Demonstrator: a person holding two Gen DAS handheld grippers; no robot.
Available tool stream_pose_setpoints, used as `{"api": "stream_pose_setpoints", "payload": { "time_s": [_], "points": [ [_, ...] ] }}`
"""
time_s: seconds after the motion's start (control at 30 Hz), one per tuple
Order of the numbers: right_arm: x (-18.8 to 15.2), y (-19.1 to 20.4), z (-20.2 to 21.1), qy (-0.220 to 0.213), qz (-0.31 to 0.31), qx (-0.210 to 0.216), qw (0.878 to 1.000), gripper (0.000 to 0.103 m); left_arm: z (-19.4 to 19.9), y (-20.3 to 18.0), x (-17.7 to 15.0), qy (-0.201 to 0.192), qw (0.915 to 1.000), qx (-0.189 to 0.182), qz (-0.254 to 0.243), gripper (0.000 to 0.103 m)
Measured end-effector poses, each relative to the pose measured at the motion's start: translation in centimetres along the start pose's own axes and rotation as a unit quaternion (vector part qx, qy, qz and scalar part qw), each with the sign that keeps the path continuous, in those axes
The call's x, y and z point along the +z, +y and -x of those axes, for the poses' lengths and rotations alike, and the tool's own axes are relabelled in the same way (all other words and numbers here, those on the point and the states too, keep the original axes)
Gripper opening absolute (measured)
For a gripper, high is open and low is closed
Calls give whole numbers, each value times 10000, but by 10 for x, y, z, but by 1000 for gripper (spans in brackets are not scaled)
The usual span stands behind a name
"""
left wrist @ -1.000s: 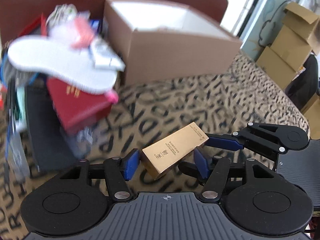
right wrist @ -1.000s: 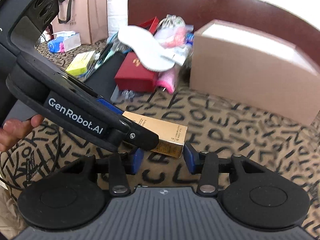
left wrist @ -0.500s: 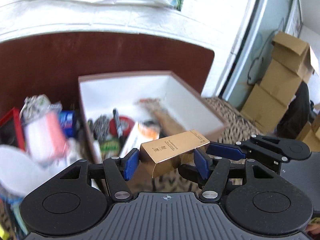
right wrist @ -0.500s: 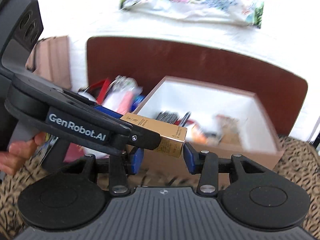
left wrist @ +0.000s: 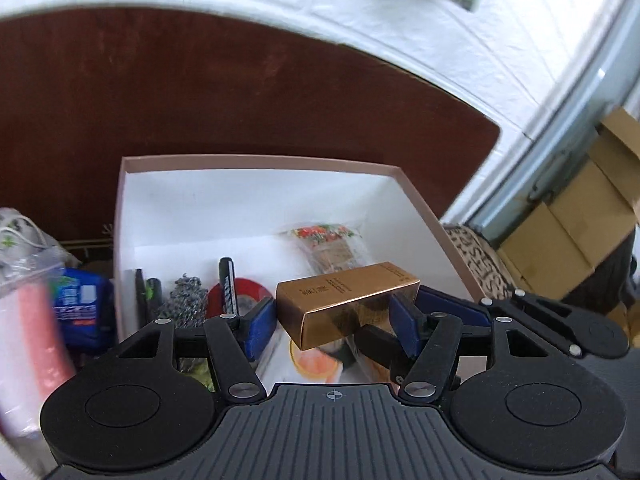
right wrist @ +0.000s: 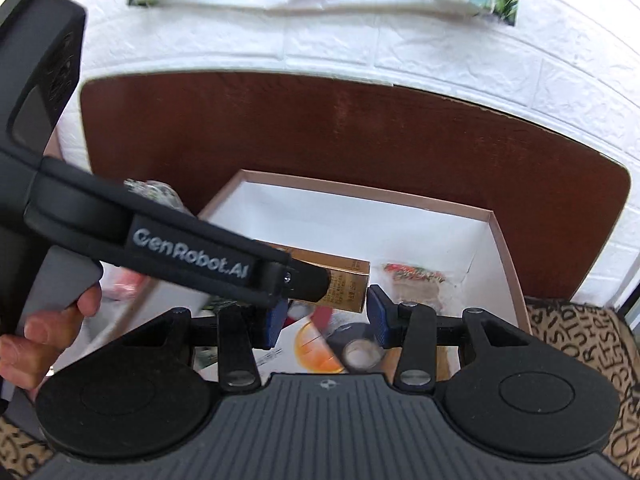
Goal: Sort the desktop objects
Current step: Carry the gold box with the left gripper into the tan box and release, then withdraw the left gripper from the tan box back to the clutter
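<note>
A gold carton (left wrist: 344,296) hangs in the air over the open pink-rimmed storage box (left wrist: 260,158). It lies between the blue pads of my left gripper (left wrist: 332,320), whose jaws are opening and only flank its ends. A finger of the right gripper (left wrist: 452,312) reaches in from the right at the carton's far end. In the right wrist view my right gripper (right wrist: 326,320) is shut on the gold carton (right wrist: 348,284). The left gripper's finger (right wrist: 192,256) crosses in front and hides the carton's left part. The storage box (right wrist: 360,188) lies below.
Inside the box lie pens (left wrist: 226,280), a red tape roll (left wrist: 244,292), a steel scrubber (left wrist: 184,296) and a snack packet (left wrist: 332,244). A blue packet (left wrist: 80,304) and a pink bag (left wrist: 28,340) crowd its left. A brown board (left wrist: 240,80) stands behind. A hand (right wrist: 48,340) holds the left tool.
Both grippers carried the gold carton up from the patterned cloth and forward until it hangs over the open storage box. The left jaws have spread a little.
</note>
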State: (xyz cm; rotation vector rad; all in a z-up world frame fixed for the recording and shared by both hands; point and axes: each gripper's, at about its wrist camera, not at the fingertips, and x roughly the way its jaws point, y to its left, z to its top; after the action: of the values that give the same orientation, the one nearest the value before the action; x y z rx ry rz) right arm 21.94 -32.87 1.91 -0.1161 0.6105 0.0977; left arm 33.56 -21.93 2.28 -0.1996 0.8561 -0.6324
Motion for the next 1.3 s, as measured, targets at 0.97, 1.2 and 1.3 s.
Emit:
{"api": "stream_pose_setpoints", "payload": {
  "time_s": [0.97,1.2,1.3],
  "points": [
    [14,-35,-73,473,-72,-546,9974,97,-54,20,21,88,9992,227,330,103],
    [13,-32,-57,535,-174,-492,9972,102,-40,9,12,80,9993,340,165,103],
    [14,-26,-54,530,-237,-504,9970,103,-25,1,7,-13,9994,340,92,103]
  ]
}}
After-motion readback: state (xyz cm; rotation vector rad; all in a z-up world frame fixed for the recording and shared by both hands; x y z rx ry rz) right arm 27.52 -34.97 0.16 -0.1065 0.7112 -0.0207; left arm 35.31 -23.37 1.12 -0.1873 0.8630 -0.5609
